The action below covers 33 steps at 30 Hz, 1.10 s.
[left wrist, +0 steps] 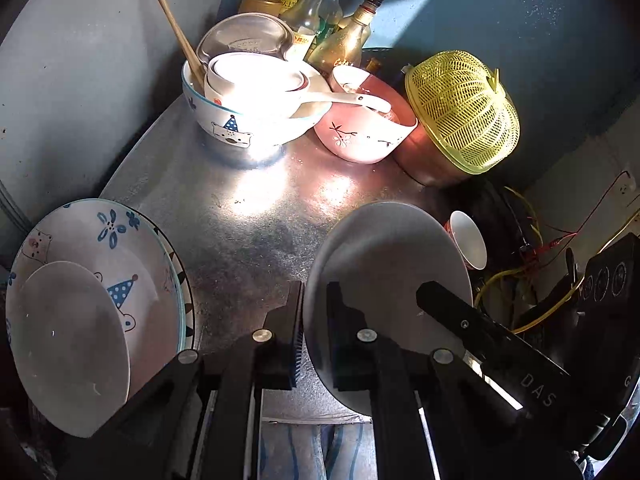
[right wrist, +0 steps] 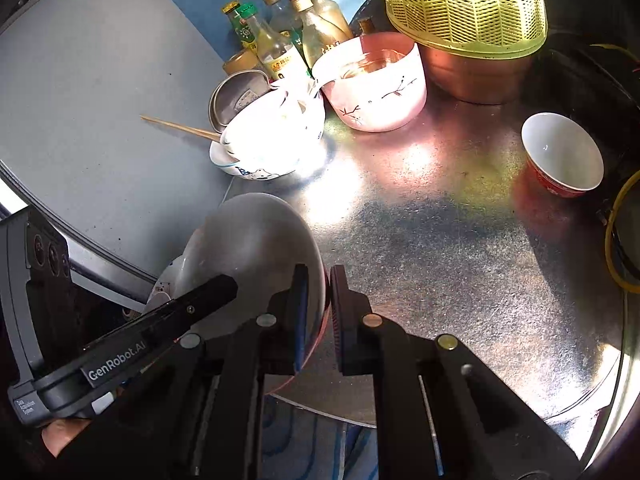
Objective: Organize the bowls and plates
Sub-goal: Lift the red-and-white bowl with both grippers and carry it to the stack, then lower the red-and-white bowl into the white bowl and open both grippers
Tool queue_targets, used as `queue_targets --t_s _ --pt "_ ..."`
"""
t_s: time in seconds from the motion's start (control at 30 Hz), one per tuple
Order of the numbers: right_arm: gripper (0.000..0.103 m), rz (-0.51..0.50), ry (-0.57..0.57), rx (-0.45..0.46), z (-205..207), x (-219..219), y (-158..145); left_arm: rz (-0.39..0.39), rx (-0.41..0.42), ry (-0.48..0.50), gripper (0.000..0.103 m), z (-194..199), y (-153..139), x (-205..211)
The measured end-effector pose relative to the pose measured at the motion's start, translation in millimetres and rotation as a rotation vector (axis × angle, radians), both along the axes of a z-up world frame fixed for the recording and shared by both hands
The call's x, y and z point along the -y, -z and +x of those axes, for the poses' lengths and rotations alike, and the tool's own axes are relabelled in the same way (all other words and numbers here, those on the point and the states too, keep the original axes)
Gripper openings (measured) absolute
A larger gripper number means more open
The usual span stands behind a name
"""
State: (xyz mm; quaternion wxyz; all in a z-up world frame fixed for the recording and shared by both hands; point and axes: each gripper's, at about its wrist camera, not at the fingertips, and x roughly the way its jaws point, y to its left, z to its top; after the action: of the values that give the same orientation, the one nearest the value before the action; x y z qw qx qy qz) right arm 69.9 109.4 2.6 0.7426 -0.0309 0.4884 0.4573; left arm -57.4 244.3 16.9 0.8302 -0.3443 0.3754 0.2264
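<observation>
A plain white plate (left wrist: 384, 264) is held on edge above the metal table (left wrist: 248, 216). My left gripper (left wrist: 314, 312) is shut on its left rim. My right gripper (right wrist: 318, 300) is shut on the same plate (right wrist: 256, 240) at its right rim, and it reaches in from the right in the left wrist view. At the left, a stack of plates (left wrist: 100, 280) leans: a plain white one in front of a bear-pattern one. At the back stands a bear-pattern bowl (left wrist: 240, 120) holding smaller bowls, a spoon and chopsticks, next to a pink bowl (left wrist: 360, 136).
Several bottles (left wrist: 328, 20) and a metal lid (left wrist: 248, 36) stand at the back wall. A yellow basket (left wrist: 460, 108) sits upside down on a copper bowl. A small red cup (right wrist: 560, 156) stands at the right, near yellow and red cables (left wrist: 532, 264).
</observation>
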Motion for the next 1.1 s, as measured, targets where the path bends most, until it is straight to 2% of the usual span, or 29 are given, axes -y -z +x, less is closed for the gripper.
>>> queue_targets --t_s 0.33,0.67,0.87,1.1 --pt "0.012 0.010 -0.138 0.017 -52.6 -43.3 -11.2 0.016 -0.001 -0.145 0.008 -70.3 -7.7 -26.9" --pt "0.012 -0.028 -0.277 0.017 -104.2 -95.0 0.7 -0.006 -0.013 -0.289 0.008 -135.3 3.4 -58.3" --pt "0.012 -0.072 -0.337 0.018 -127.0 -118.3 16.2 -0.022 -0.044 -0.334 0.008 -157.6 18.1 -70.2" --pt "0.012 -0.116 -0.361 0.017 -140.7 -127.6 32.5 -0.046 -0.074 -0.332 0.008 -163.0 32.8 -75.0"
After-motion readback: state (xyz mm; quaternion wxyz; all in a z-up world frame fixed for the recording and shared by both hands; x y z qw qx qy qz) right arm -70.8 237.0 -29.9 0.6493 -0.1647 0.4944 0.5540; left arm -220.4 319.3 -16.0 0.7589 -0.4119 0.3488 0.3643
